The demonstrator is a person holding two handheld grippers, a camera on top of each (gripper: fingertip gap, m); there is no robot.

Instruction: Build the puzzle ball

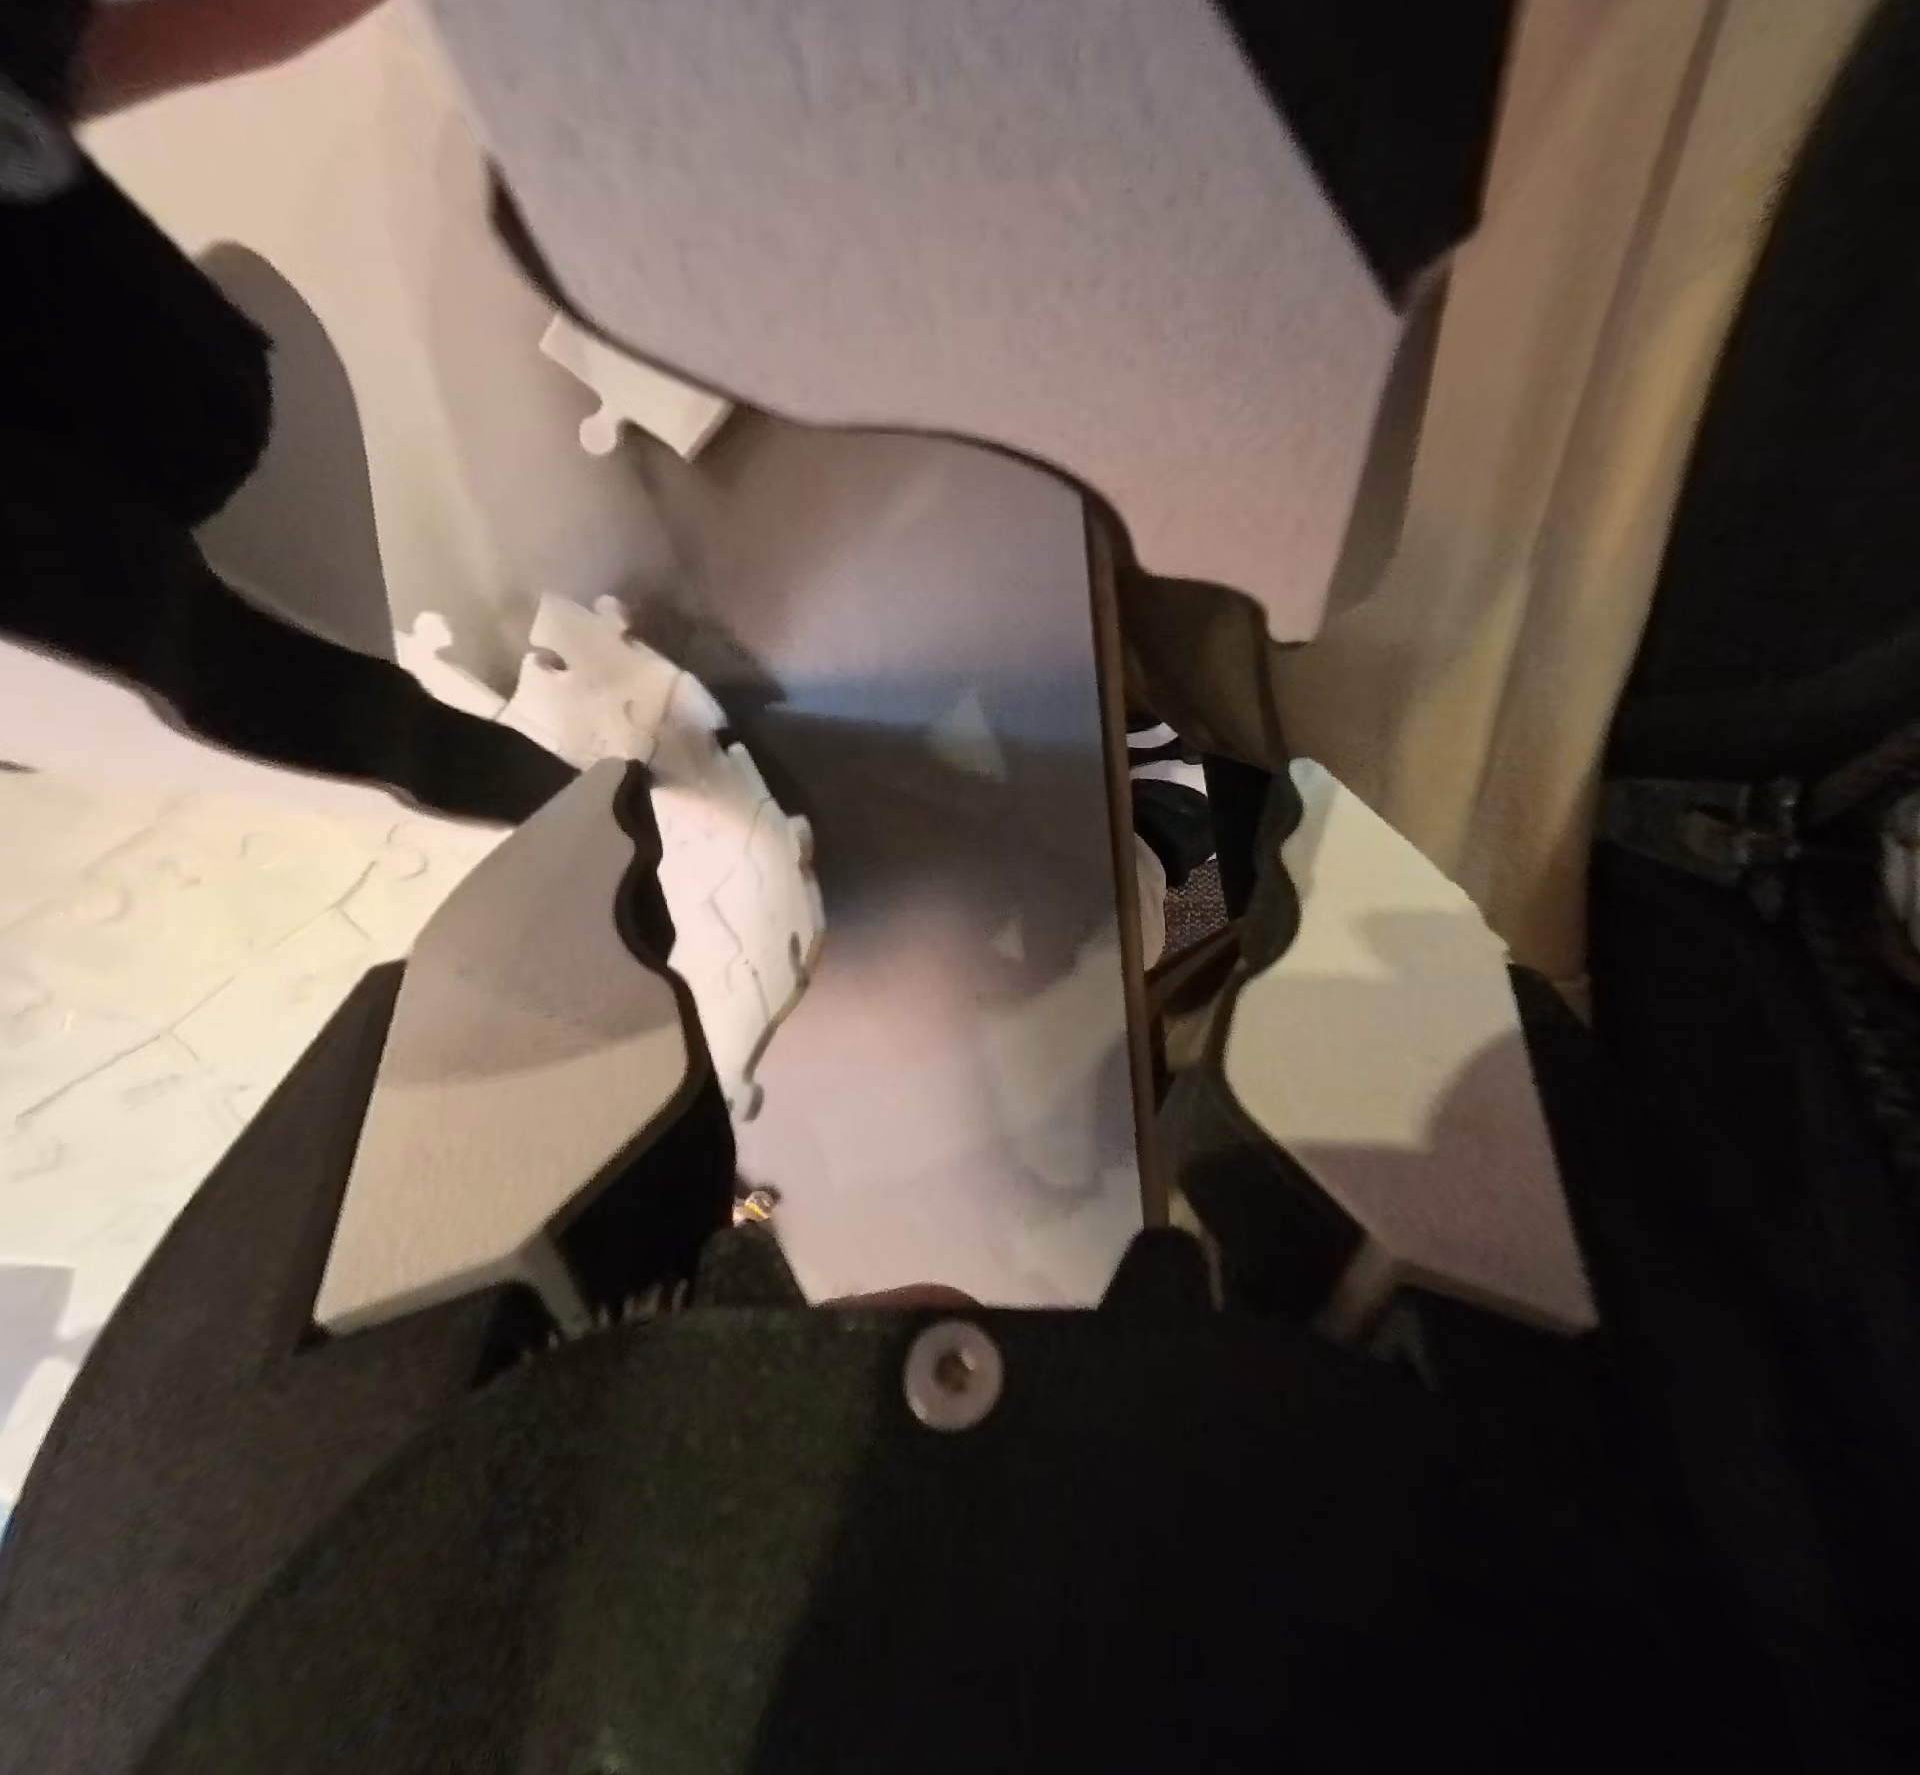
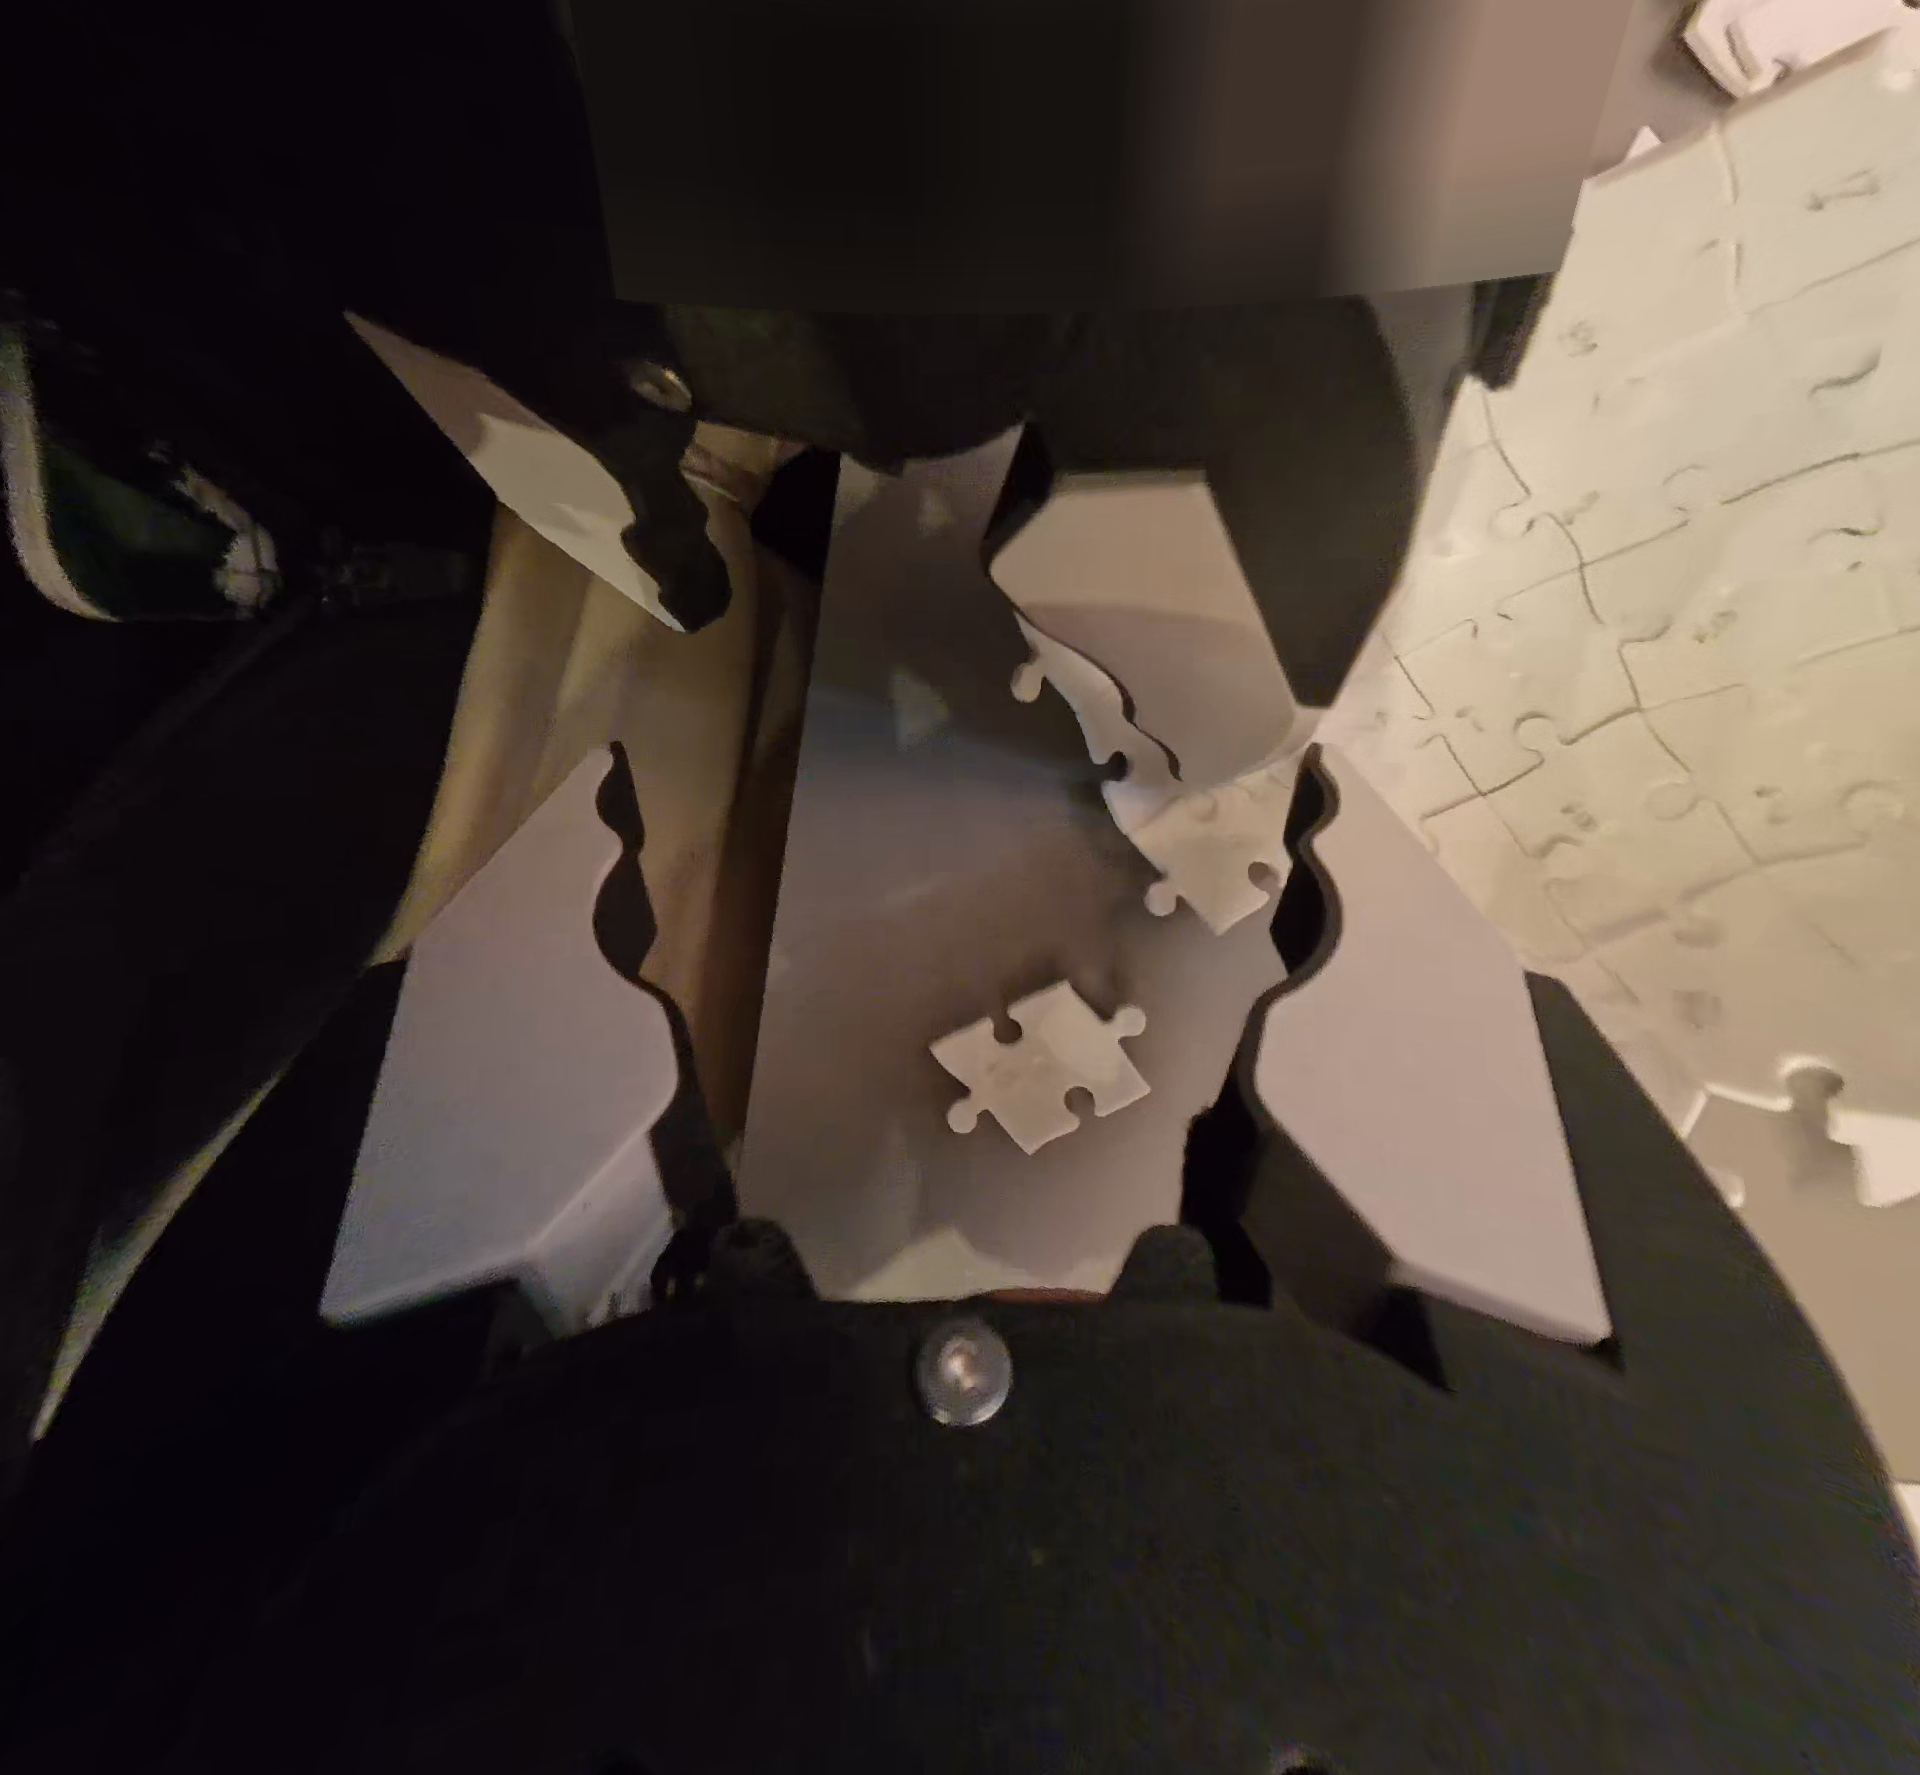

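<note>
One loose puzzle piece [image 2: 1042, 1063] between right gripper [image 2: 966, 852] fingers [image 2: 1382, 1019]

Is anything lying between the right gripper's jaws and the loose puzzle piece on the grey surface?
Nothing visible does. The loose puzzle piece lies flat and alone on the grey surface, in the gap of the open right gripper.

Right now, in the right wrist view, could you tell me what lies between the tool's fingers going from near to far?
Loose puzzle piece → second loose puzzle piece → curved joined strip of pieces → the other tool, facing this one.
</note>
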